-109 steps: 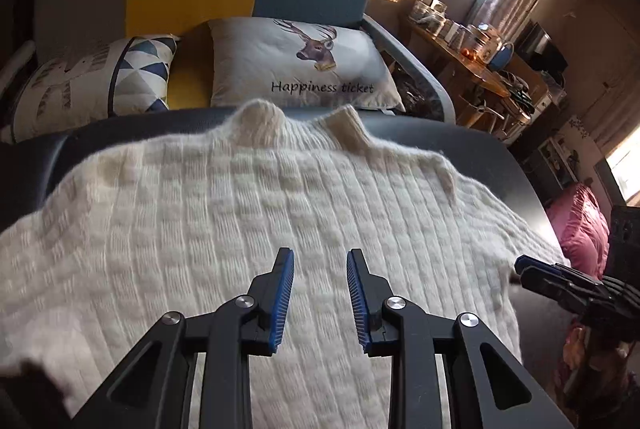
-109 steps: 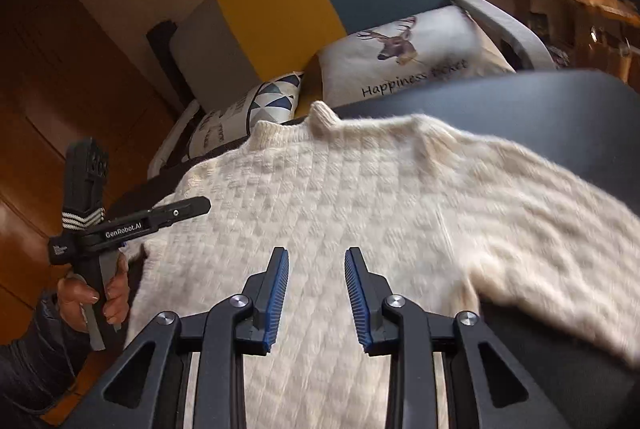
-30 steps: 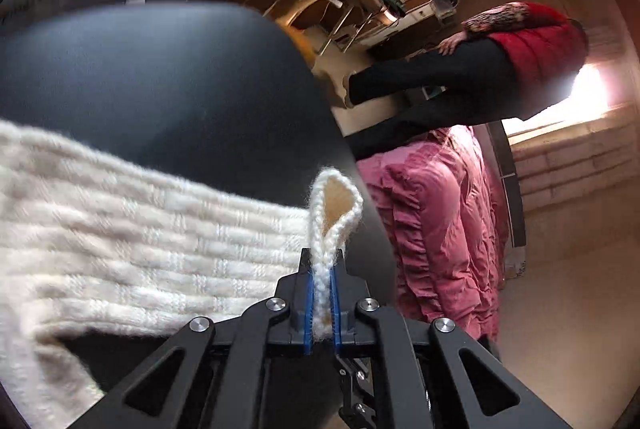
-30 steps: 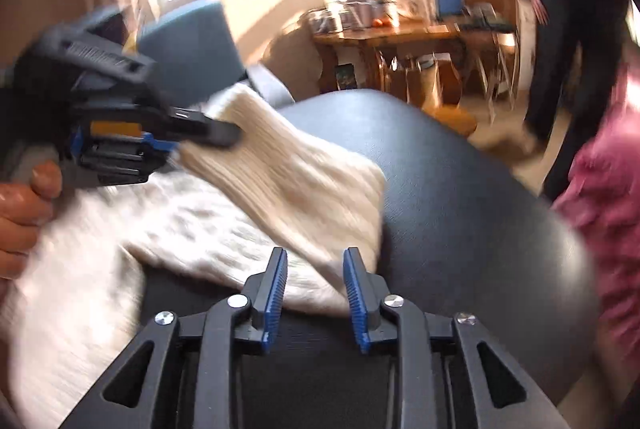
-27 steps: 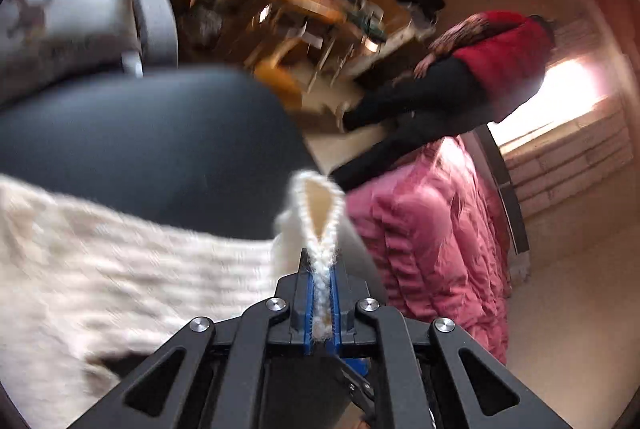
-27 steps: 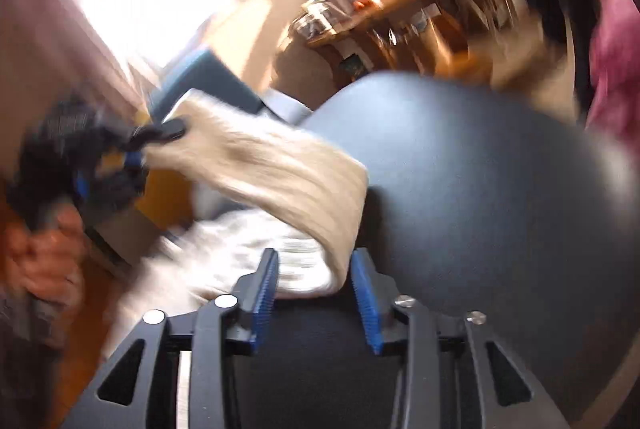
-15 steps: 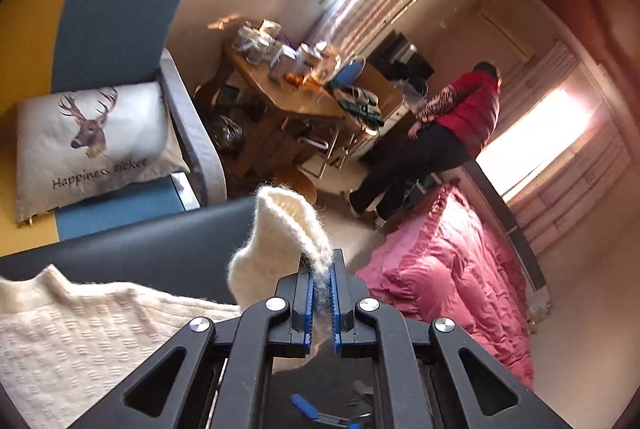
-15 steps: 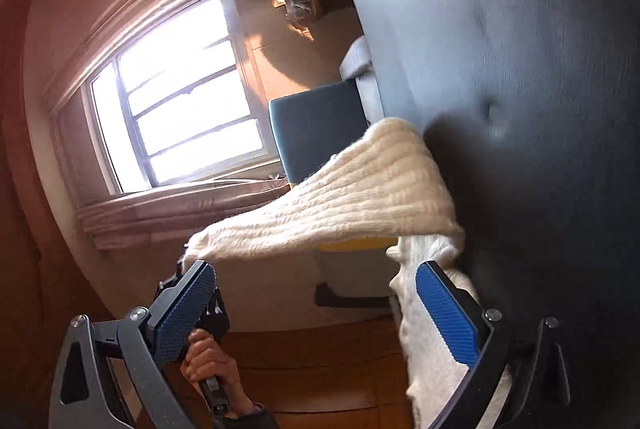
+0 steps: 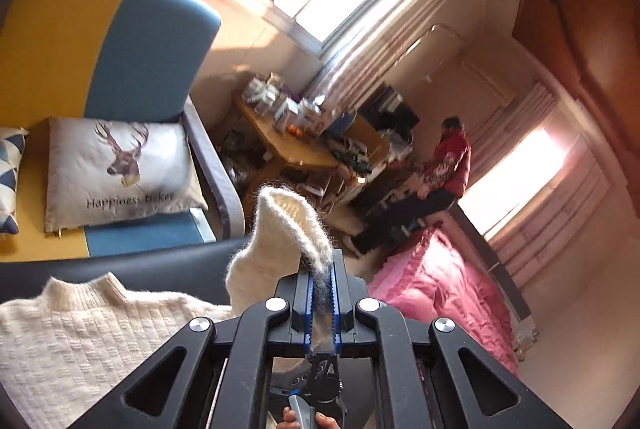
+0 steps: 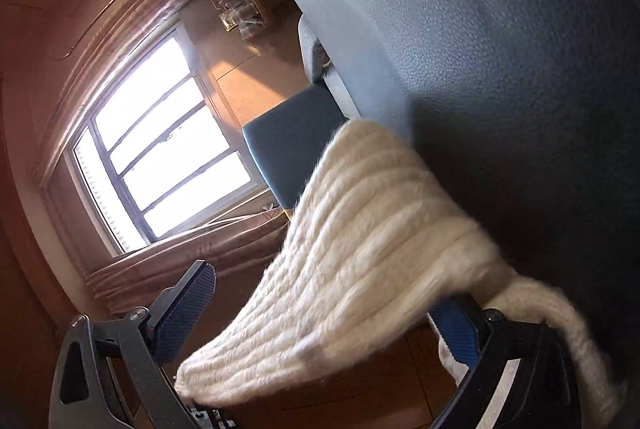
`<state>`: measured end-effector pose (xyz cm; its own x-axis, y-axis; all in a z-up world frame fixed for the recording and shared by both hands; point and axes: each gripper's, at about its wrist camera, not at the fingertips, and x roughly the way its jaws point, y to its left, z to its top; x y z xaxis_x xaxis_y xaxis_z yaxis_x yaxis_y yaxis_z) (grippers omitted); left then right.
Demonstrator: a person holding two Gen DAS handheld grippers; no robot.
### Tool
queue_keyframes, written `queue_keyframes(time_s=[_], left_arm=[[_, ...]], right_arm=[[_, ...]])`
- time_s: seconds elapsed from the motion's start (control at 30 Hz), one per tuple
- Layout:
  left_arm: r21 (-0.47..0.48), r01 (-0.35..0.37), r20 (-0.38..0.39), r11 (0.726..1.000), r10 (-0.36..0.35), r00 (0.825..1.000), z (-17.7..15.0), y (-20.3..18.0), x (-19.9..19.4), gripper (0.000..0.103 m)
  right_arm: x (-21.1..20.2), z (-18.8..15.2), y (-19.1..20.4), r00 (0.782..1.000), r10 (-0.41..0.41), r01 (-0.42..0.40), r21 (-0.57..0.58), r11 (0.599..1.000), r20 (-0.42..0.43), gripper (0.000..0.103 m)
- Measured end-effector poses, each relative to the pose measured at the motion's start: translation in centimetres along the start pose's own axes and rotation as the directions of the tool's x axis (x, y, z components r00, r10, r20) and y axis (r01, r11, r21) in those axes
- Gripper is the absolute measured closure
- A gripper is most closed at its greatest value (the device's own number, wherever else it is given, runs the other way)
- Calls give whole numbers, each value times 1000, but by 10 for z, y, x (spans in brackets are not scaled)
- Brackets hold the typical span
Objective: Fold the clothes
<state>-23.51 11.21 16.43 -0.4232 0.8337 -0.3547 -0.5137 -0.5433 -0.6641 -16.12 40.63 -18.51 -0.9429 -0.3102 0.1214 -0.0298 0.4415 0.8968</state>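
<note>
A cream knit sweater lies on the black padded surface, collar toward the sofa. My left gripper is shut on the cuff of one sleeve and holds it up above the surface. In the right wrist view that same sleeve stretches across the wide gap of my right gripper, which is open and rolled on its side against the black surface. Both blue pads are apart from each other; the sleeve drapes over the lower one. Part of the right gripper and a hand show under the left one.
Behind the surface stands a yellow and blue sofa with a deer pillow. To the right are a cluttered wooden table, a person in red sitting by a pink bed, and bright windows.
The left gripper has lifted the cuff up off the surface and tilted upward. The right gripper has opened wide, rolled sideways, and now has the raised sleeve across its gap.
</note>
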Motion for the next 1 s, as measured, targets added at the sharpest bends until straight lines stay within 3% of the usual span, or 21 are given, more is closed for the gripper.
queue_keyframes(time_s=[0.13, 0.27, 0.33, 0.4, 0.53, 0.63, 0.7, 0.77, 0.87, 0.9, 1.0], left_arm=[[-37, -36, 42, 999, 38, 998, -11, 43, -41, 96], [-147, -162, -7, 976, 163, 987, -49, 121, -56, 96], [-207, -235, -47, 950, 230, 972, -71, 163, -60, 96], [-250, -324, -106, 912, 307, 946, -94, 203, -56, 96], [-321, -434, -217, 841, 381, 899, -141, 263, -43, 96], [-346, -470, -238, 812, 409, 881, -159, 284, -42, 96], [-345, -439, -188, 830, 397, 898, -160, 282, -46, 96], [-293, -474, -146, 830, 452, 880, -154, 273, -51, 96], [-290, -523, -196, 801, 485, 852, -158, 288, -46, 96], [-288, -539, -214, 792, 495, 842, -159, 293, -44, 96], [-254, -566, -281, 784, 500, 819, -175, 302, -31, 96]], right_arm=[[1, 2, 15, 997, -68, 64, -108, 992, -27, 0], [7, -2, 20, 988, -139, 124, -202, 971, -61, 0], [11, -6, 22, 980, -174, 146, -247, 958, -96, 0], [15, -10, 22, 974, -204, 169, -277, 946, -103, 0], [22, -18, 25, 948, -295, 239, -345, 908, -119, 1], [31, -25, 36, 924, -365, 282, -438, 854, -115, 1], [34, -35, 48, 917, -386, 277, -539, 795, -98, 0], [36, -42, 48, 905, -417, 296, -584, 756, -81, 0], [32, -40, 23, 864, -491, 370, -522, 768, -110, 4], [28, -41, 24, 858, -501, 371, -534, 759, -115, 12], [17, -41, 35, 827, -544, 373, -585, 720, -143, 12]])
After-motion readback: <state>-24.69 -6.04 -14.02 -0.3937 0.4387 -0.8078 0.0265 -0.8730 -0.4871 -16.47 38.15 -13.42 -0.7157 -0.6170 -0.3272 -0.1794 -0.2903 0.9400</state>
